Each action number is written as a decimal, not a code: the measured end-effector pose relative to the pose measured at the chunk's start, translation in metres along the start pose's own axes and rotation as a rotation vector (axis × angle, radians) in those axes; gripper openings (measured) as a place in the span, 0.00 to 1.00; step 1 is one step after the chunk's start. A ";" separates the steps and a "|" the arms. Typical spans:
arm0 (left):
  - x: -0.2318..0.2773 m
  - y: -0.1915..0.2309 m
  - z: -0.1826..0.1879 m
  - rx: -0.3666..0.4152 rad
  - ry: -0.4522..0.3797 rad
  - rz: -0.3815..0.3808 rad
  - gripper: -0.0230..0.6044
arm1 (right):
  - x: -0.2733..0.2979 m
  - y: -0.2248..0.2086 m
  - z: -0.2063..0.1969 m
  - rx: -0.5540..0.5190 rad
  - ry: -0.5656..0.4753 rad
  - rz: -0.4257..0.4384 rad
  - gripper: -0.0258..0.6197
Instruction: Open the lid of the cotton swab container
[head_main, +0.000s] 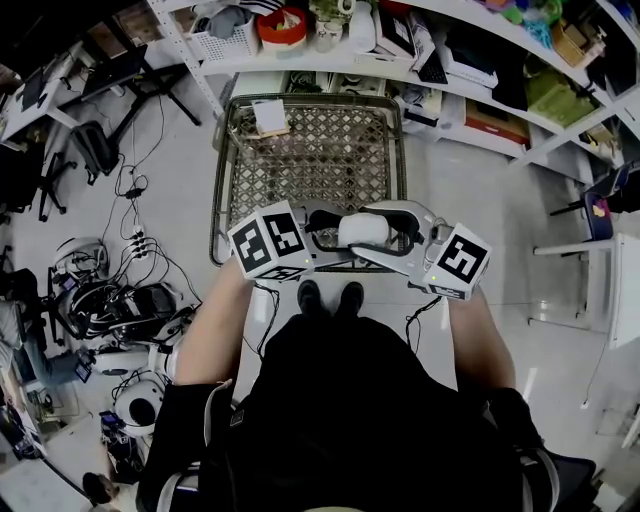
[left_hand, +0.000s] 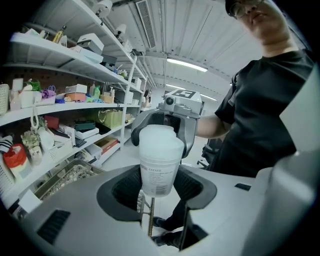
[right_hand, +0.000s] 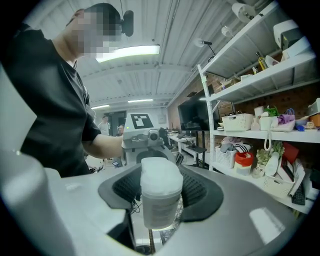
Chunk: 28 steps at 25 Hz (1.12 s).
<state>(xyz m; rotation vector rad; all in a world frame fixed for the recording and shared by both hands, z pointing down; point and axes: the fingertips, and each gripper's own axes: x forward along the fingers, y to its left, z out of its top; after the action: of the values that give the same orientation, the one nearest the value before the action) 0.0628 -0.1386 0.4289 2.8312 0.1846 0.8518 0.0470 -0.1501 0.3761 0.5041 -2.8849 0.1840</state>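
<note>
The cotton swab container (left_hand: 160, 167) is off any surface, held up between the two tools that face each other in front of the person. The left hand-held gripper (left_hand: 159, 187) is clamped on its lower body, with a ribbed dark pad pressed to each side of the label. The right hand-held gripper (right_hand: 161, 194) comes in from the opposite side and looks closed on the upper part, its pads flanking the lid (left_hand: 160, 141). From the head view the tub sits just ahead of both marker cubes, directly between the two sets of jaws, with a wire cart (head_main: 310, 165) on the floor beyond them.

It is a small round tub of cloudy white plastic. A pale printed label with a barcode wraps the lower half. The lid is a frosted white cap, slightly wider than the body, with a shallow raised step on top. Whether swabs are inside cannot be made out.

The tub is probably very light, with thin walls that would flex or dent under a hard squeeze. Its smooth plastic could slip or spin against the pads. The sound hold is low on the body for one tool and around the lid's rim for the other. That way the cap can be pulled or twisted off without crushing the wall beneath it.
</note>
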 end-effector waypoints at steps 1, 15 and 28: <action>0.000 0.001 0.000 0.000 0.002 0.001 0.36 | 0.001 0.000 0.000 -0.004 0.001 -0.001 0.41; -0.001 0.013 -0.004 -0.030 0.003 0.022 0.35 | 0.000 -0.009 0.004 -0.085 0.023 -0.034 0.41; -0.018 0.040 -0.010 -0.071 -0.040 0.143 0.35 | -0.018 -0.011 0.030 0.053 -0.175 -0.022 0.30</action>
<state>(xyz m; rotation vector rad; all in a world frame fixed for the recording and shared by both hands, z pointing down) 0.0451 -0.1796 0.4353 2.8192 -0.0537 0.8118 0.0621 -0.1595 0.3440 0.5891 -3.0502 0.2239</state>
